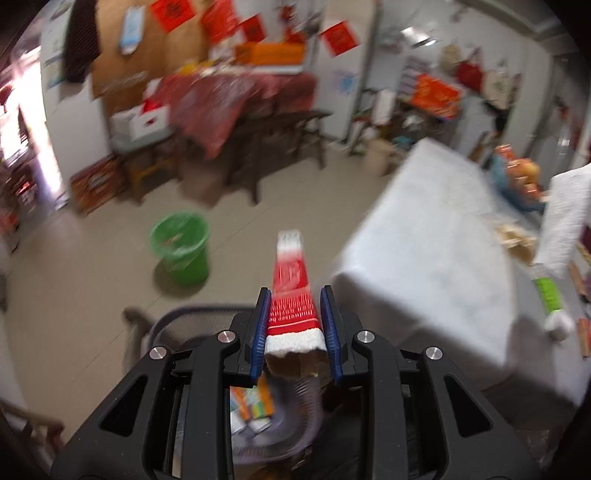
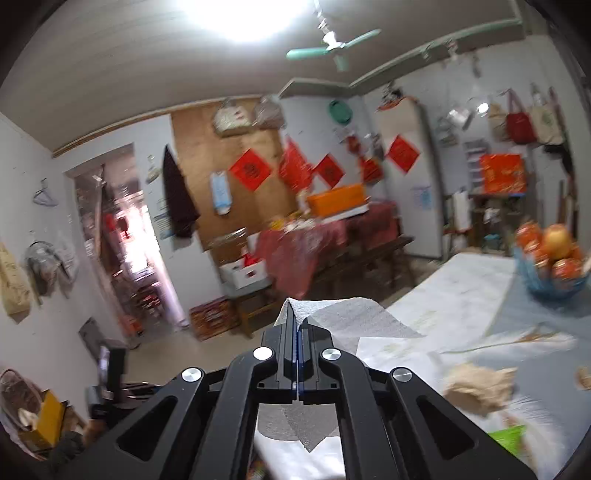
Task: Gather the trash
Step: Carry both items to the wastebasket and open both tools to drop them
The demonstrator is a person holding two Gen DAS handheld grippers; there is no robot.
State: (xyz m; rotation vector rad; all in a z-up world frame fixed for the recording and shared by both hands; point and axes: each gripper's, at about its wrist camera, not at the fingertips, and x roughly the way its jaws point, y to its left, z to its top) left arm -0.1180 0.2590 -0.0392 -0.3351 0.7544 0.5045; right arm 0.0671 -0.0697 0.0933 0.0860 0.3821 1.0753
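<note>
Pale walls, beige tile floor. Red paper squares on wall and wood panel. Ceiling fan, bright ceiling light. Table under red cloth. Doorway backlit at left.

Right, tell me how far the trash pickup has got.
Nothing visibly binned yet: the green bin is too blurred to read. In hand: left gripper holds a red-and-white wrapper, right gripper pinches a white tissue. Left: crumpled brown paper on the table.
</note>
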